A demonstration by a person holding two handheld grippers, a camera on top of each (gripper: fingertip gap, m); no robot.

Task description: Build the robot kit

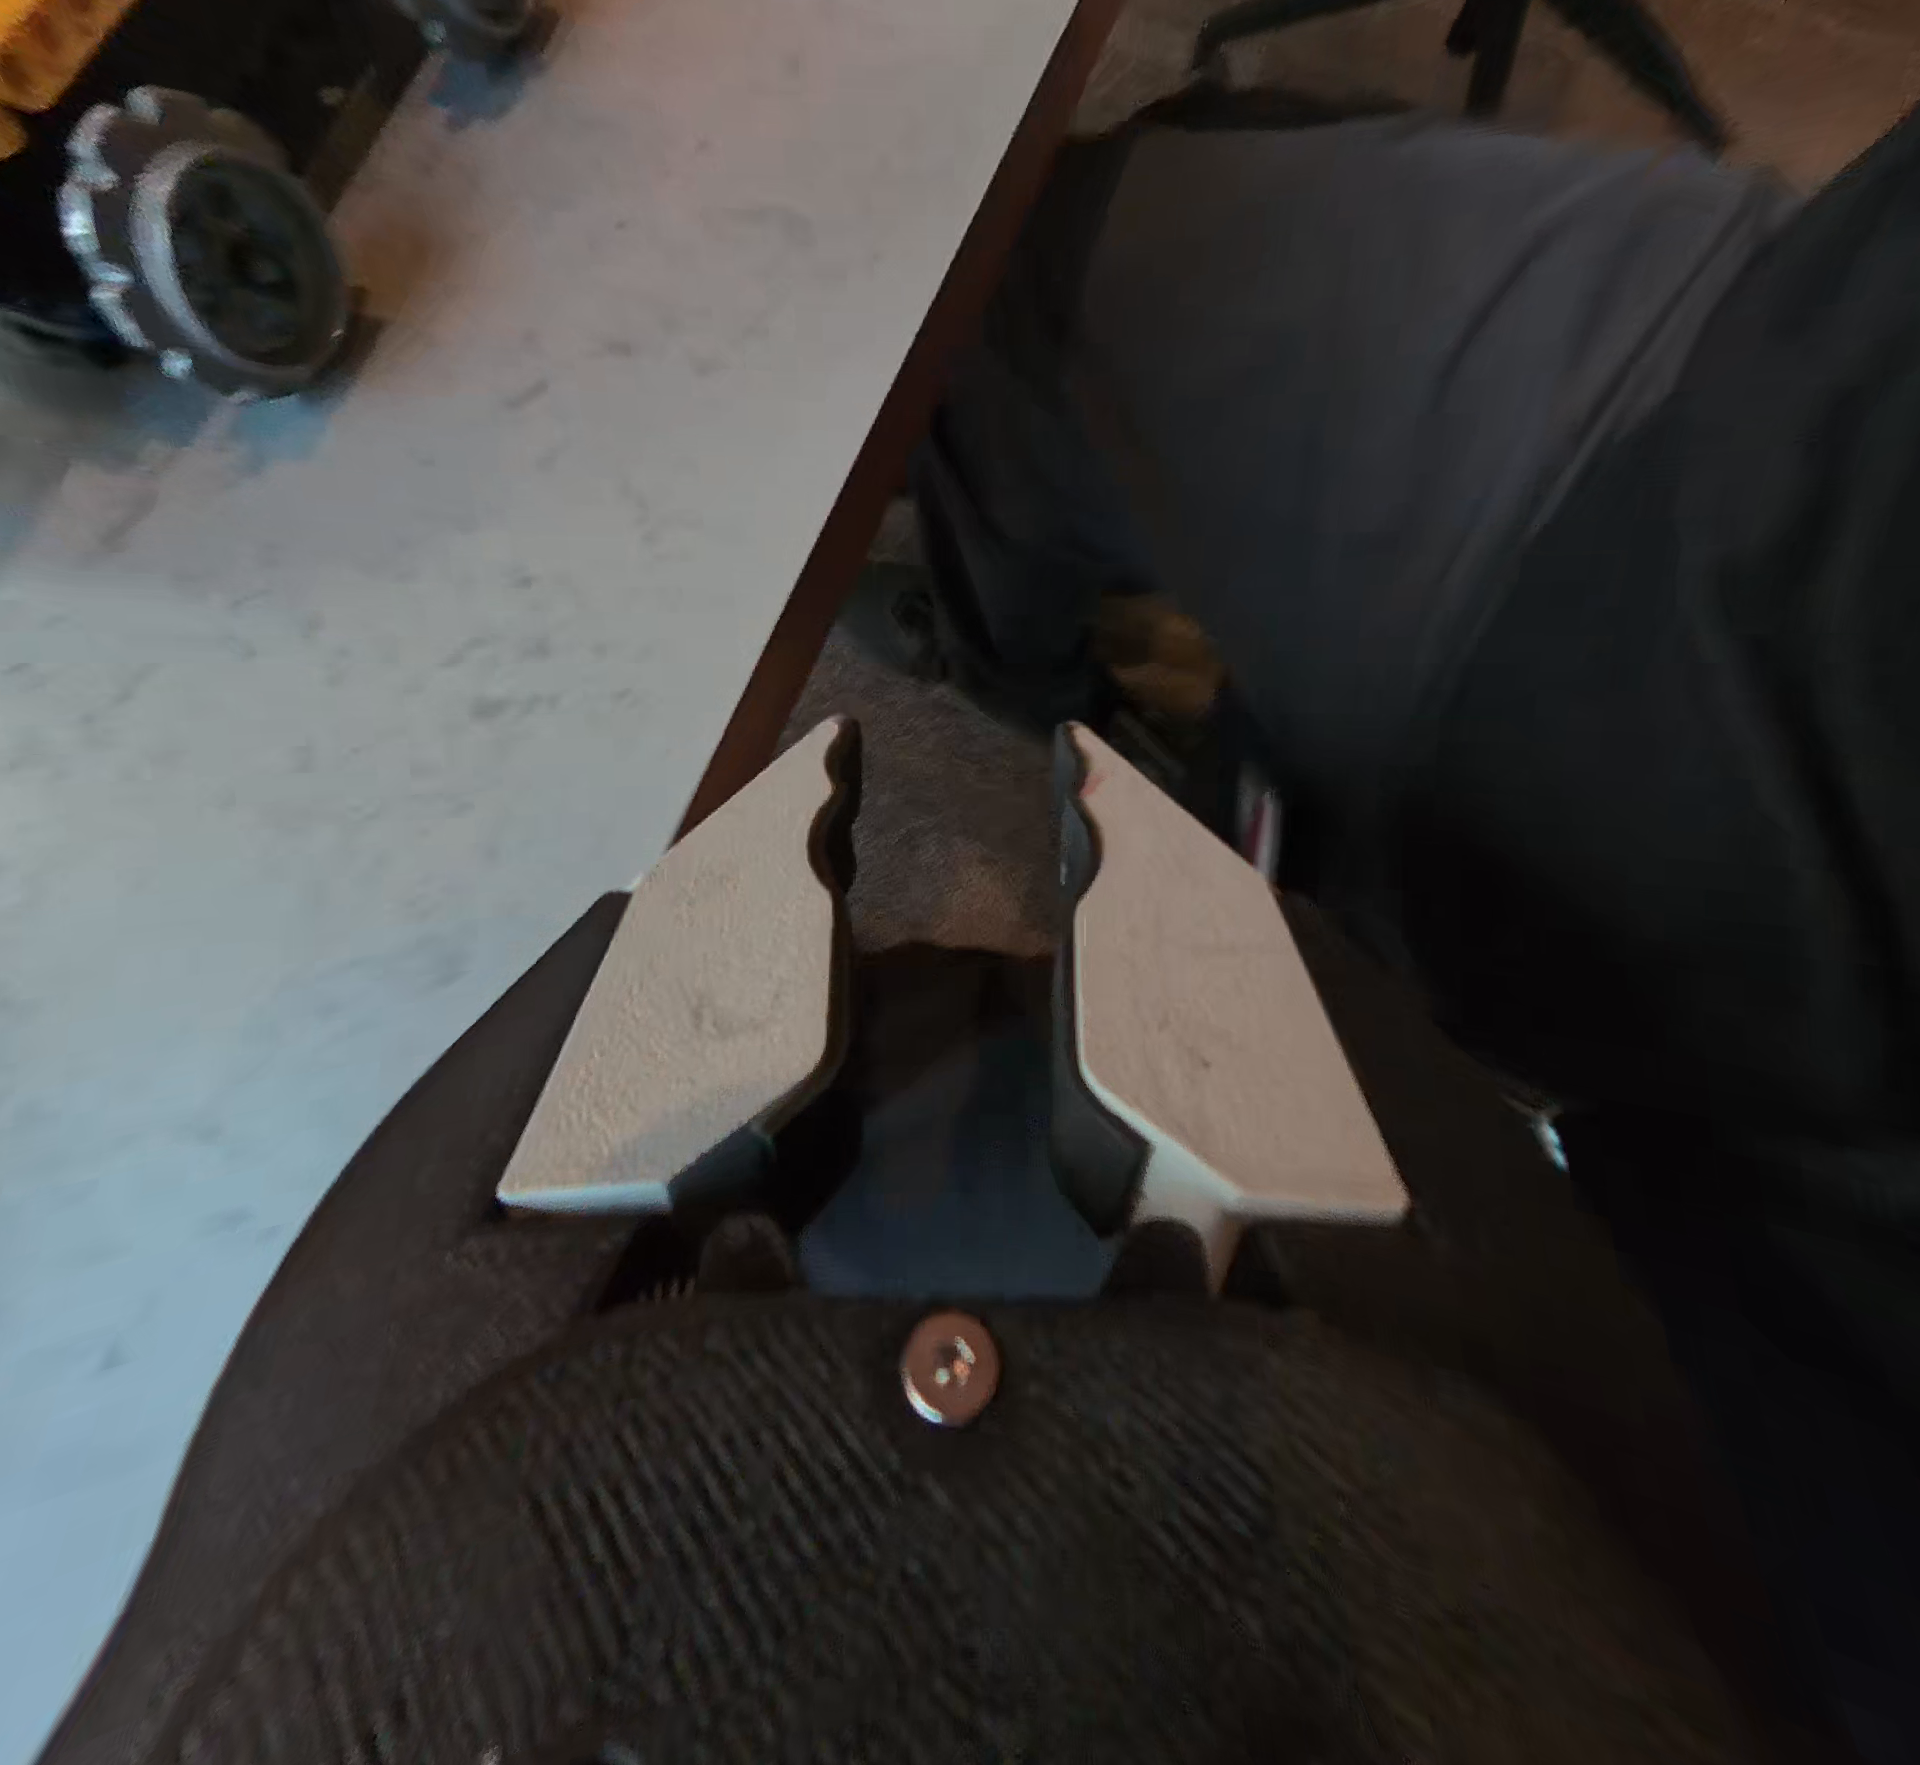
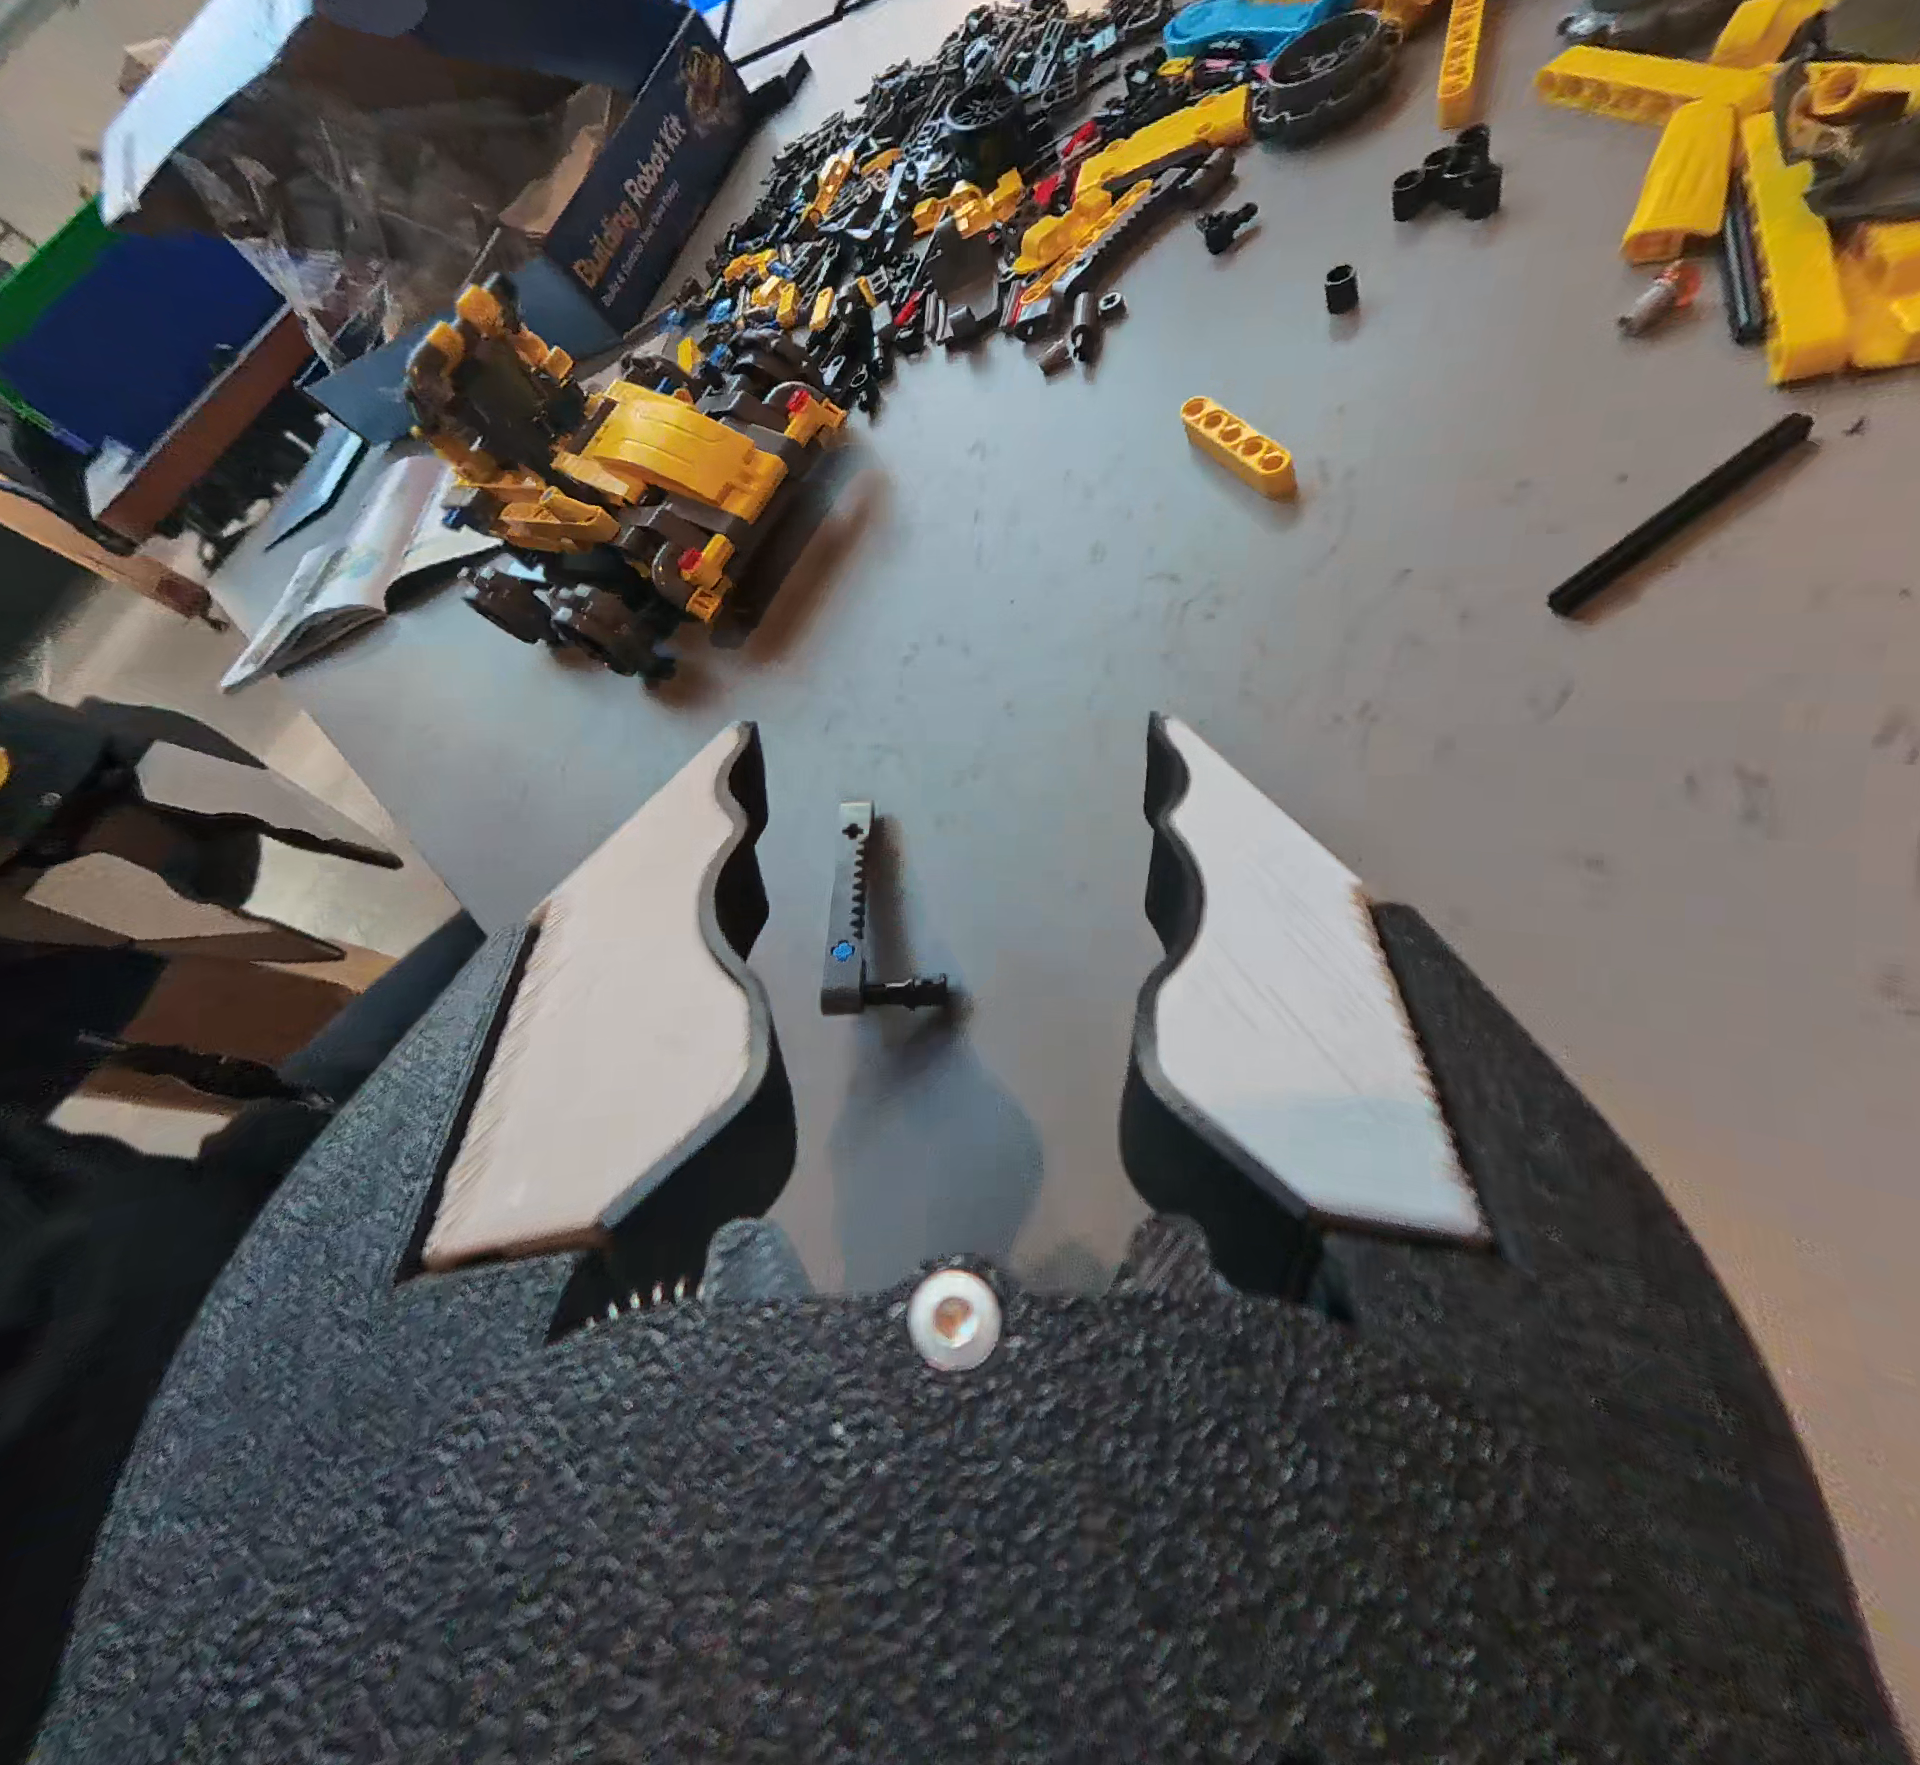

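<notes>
My right gripper (image 2: 954, 739) is open and empty above the grey table (image 2: 1351, 832). A small dark grey toothed rack piece with a black pin (image 2: 860, 915) lies on the table between its fingers. A half-built yellow and black toy vehicle (image 2: 613, 479) stands ahead to the left. My left gripper (image 1: 956, 739) is open and empty, held off the table's edge (image 1: 935, 344) above the floor, next to a person's leg (image 1: 1455, 427). It also shows at the left of the right wrist view (image 2: 197, 884).
A pile of small black and yellow parts (image 2: 966, 188) lies ahead. A yellow beam (image 2: 1238, 448), a black rod (image 2: 1678, 515) and larger yellow assemblies (image 2: 1766, 188) lie to the right. An open cardboard box (image 2: 416, 115) and a booklet (image 2: 343, 562) are left. A wheeled toy (image 1: 208, 261) sits on the table. Left tips to right tips: about 30 centimeters.
</notes>
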